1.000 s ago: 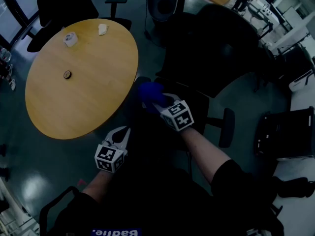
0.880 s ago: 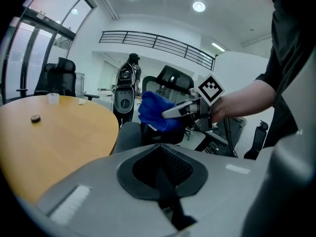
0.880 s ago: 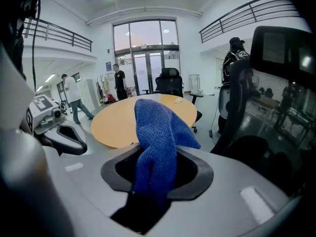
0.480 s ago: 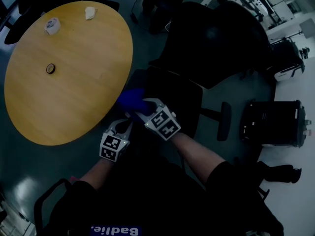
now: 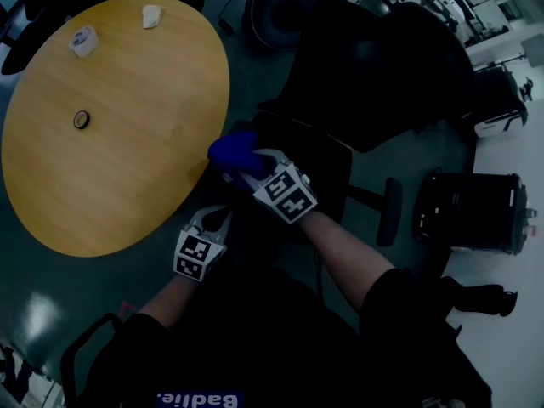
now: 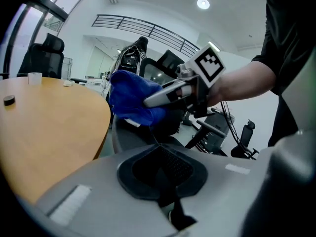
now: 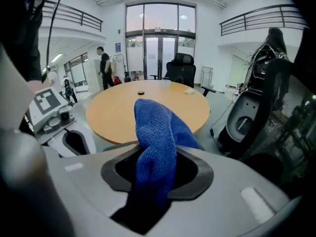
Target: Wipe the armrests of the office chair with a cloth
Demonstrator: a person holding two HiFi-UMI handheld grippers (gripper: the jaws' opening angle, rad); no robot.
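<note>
The black office chair [image 5: 374, 75] stands right of the round table. My right gripper [image 5: 246, 172] is shut on a blue cloth [image 5: 231, 150], whose bunched end sticks out past the jaws at the chair's table-side edge. In the left gripper view the cloth [image 6: 129, 95] hangs just above a dark grey armrest [image 6: 123, 135]; whether they touch I cannot tell. The right gripper view shows the cloth [image 7: 155, 127] rising out of the jaws. The chair's other armrest [image 5: 389, 211] is bare. My left gripper [image 5: 217, 218] is shut and holds nothing, just below and left of the right one.
The wooden table [image 5: 110, 168] carries a small dark disc [image 5: 80, 119], a white roll [image 5: 82, 39] and a crumpled white scrap [image 5: 151, 15]. A black case [image 5: 472, 211] stands at the right. More chairs stand behind, and a person [image 7: 103, 63] is far off.
My right gripper has carried the cloth left and lower, to the table-side edge of the chair. My left gripper has come down and closer to it.
</note>
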